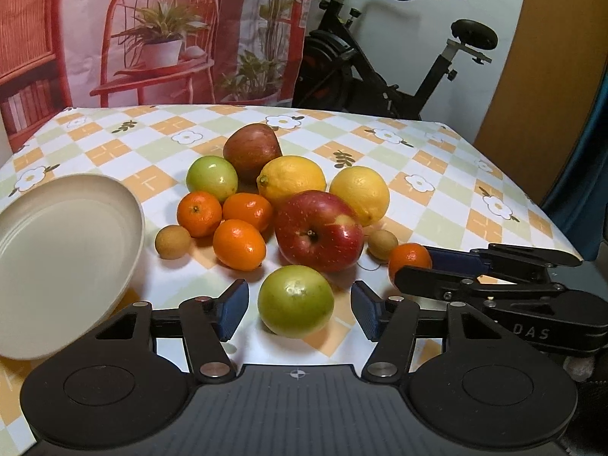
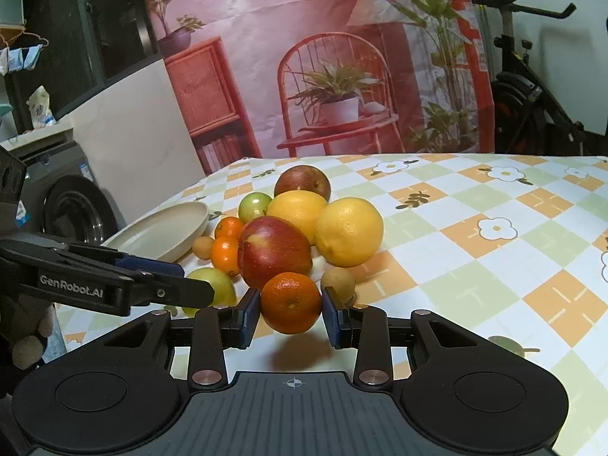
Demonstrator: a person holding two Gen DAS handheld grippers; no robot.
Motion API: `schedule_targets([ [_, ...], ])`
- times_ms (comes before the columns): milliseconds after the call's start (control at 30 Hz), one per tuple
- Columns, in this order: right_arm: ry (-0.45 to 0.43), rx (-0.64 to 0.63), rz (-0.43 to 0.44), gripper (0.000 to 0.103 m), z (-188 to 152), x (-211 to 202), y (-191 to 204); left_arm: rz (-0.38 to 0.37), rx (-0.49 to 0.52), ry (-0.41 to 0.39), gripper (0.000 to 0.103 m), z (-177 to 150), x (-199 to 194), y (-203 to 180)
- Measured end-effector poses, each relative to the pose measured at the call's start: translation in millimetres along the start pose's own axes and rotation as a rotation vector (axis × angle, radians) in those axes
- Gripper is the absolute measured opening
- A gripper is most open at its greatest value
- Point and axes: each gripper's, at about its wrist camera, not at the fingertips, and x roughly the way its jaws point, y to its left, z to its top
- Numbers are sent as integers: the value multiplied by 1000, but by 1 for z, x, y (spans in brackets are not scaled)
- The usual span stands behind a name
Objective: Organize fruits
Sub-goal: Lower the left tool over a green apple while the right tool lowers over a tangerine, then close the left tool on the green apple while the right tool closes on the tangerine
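A pile of fruit lies on the checked tablecloth: a red apple [image 1: 318, 230], a darker apple [image 1: 252, 149], two lemons [image 1: 292, 178] [image 1: 360, 193], several mandarins [image 1: 238, 244], two green fruits and two small brown ones. My left gripper [image 1: 300, 309] is open around the near green fruit [image 1: 295, 301], with its pads apart from it. My right gripper [image 2: 291, 313] is shut on a mandarin [image 2: 291, 302], which hangs a little above the cloth; it also shows in the left wrist view [image 1: 409, 260]. A cream plate [image 1: 57, 250] is at the left.
The table [image 1: 437, 174] ends close on the right and at the back. A printed backdrop [image 1: 171, 30] and an exercise bike [image 1: 380, 57] stand behind it. A washing machine [image 2: 72, 205] is left of the table.
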Motion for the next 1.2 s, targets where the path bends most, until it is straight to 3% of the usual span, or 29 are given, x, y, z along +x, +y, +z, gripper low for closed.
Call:
schedule_targets([
  [467,11,-8,1,32,-2,5,3,-43,-64,35,51,-3,16,11],
  [633,9,-6,-1,32,-2,5,2,-2,-46,18,51,-2,10,12],
  [833,31,-20,-33,32,2,9,9,41,-49,-58,51,18,-19,30],
  [1033,-33,-34,19,32,42,4,29,108,-18,-123,51,52,-57,65],
  [1200,-44,-64,64,32,93,31,53,171,-38,-149,51,73,-74,115],
])
